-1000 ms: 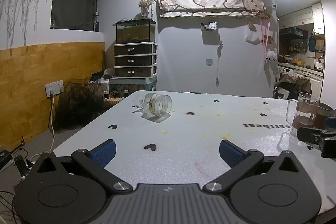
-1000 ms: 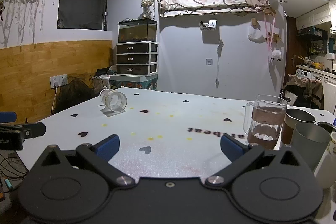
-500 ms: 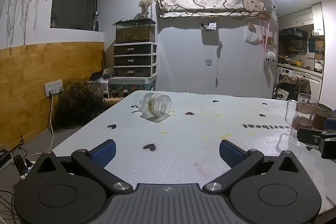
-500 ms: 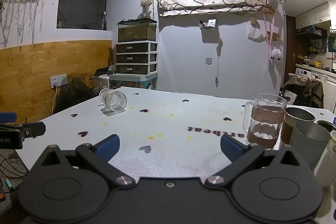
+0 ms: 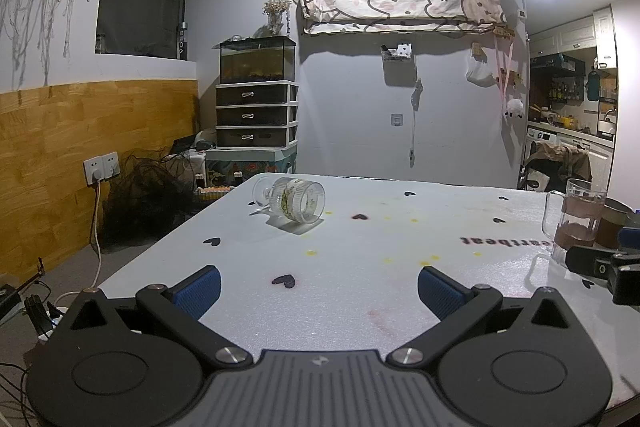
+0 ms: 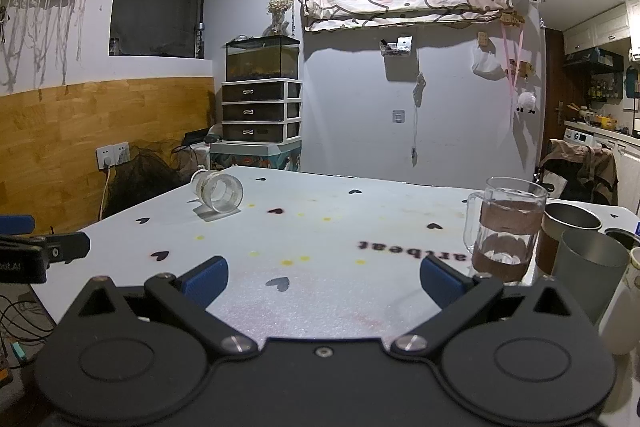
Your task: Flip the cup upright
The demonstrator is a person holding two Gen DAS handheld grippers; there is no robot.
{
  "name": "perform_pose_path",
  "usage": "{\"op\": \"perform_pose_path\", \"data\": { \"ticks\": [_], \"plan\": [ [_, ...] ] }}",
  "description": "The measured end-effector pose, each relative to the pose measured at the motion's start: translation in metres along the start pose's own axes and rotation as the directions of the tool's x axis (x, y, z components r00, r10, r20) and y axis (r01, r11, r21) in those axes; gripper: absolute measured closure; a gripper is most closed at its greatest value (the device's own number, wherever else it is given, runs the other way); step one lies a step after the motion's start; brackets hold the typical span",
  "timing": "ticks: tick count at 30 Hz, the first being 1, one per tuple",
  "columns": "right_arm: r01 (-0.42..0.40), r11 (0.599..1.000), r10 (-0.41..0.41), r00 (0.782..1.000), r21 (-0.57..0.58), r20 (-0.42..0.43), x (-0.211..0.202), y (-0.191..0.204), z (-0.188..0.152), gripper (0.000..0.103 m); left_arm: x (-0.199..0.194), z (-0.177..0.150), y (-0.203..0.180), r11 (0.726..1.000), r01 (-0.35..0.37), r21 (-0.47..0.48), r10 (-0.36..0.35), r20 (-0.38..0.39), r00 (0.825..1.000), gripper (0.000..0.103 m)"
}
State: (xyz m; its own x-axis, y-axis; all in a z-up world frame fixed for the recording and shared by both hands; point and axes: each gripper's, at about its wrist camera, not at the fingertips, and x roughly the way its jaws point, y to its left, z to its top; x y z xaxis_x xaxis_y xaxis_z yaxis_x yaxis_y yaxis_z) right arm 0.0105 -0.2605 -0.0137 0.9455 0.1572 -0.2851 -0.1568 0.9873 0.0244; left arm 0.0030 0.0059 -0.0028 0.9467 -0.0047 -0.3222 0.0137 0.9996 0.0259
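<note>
Both hand-held grippers unmoved, spread wide, cup [image 5: 295,201] still sideways

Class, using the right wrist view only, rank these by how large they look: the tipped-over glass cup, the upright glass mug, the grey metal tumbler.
1. upright glass mug
2. grey metal tumbler, partly hidden, so unsure
3. tipped-over glass cup, farthest away, so it may only look smallest

White heart-print table [image 5: 360,267]: clear ribbed glass cup [image 5: 295,200] on its side; upright glass mug [image 6: 505,229], grey metal tumblers [image 6: 588,259] at right.
</note>
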Motion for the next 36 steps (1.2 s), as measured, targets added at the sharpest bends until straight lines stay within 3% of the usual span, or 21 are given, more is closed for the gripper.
{"op": "perform_pose_path", "data": {
  "ticks": [36],
  "plan": [
    [-0.010,1.000,0.010,1.000,-0.008,0.000,-0.0020,0.0032,0.0025,0.000,0.0001,0.0003,-0.0010,1.000,-0.001,-0.007,0.001,0.000,1.000,0.000]
  ]
}}
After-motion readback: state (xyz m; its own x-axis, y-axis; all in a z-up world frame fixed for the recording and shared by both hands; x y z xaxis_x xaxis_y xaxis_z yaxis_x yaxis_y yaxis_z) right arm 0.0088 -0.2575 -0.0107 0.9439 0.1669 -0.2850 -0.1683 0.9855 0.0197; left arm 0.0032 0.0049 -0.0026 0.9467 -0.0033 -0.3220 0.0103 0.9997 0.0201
